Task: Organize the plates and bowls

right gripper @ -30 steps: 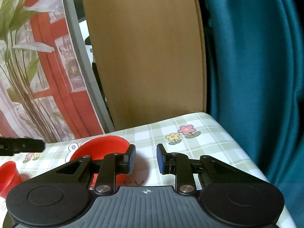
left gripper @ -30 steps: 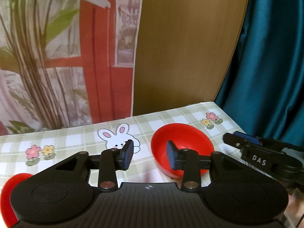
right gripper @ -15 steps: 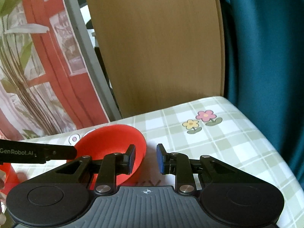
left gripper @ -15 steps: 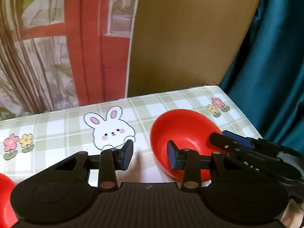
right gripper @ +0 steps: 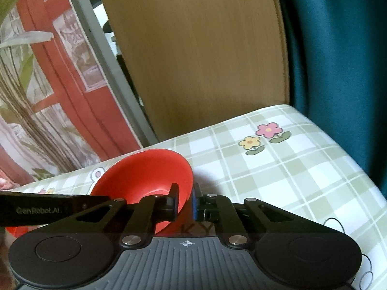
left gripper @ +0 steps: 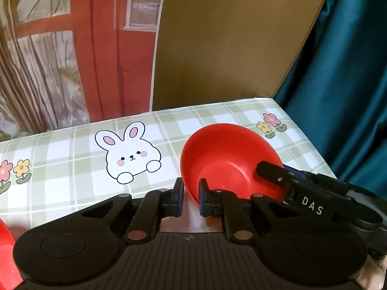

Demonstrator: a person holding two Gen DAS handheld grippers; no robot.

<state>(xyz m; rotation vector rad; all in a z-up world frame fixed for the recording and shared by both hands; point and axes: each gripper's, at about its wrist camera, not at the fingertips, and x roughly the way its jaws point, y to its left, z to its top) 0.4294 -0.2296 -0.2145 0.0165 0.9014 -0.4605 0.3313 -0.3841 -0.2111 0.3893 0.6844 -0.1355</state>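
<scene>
At the far left edge of the left wrist view a sliver of a second red dish (left gripper: 6, 249) shows on the tabletop (left gripper: 72, 159), cut off by the frame — too little of it is in view to tell whether it is a plate or a bowl. Moving right, past the printed rabbit (left gripper: 130, 152), the red bowl (left gripper: 229, 159) sits on the checked cloth near the far right corner.

The left claw (left gripper: 191, 198) is closing on the bowl's near-left rim: one finger stands outside the wall, the other inside, and both pads appear to press the thin rim. Further right, the right claw (right gripper: 185, 201) is closing on the opposite side of the same rim; in the right wrist view its fingers straddle the red wall, the gap narrow, the pads look to be on it. Each claw's arm shows in the other's view.

As for progress, the job looks barely begun. The bowl appears to rest on the tabletop, gripped by both claws but not lifted, and the other red dish lies well apart — nothing is stacked or gathered yet. What is left, I judge, is lifting this bowl and setting it with the other piece.
</scene>
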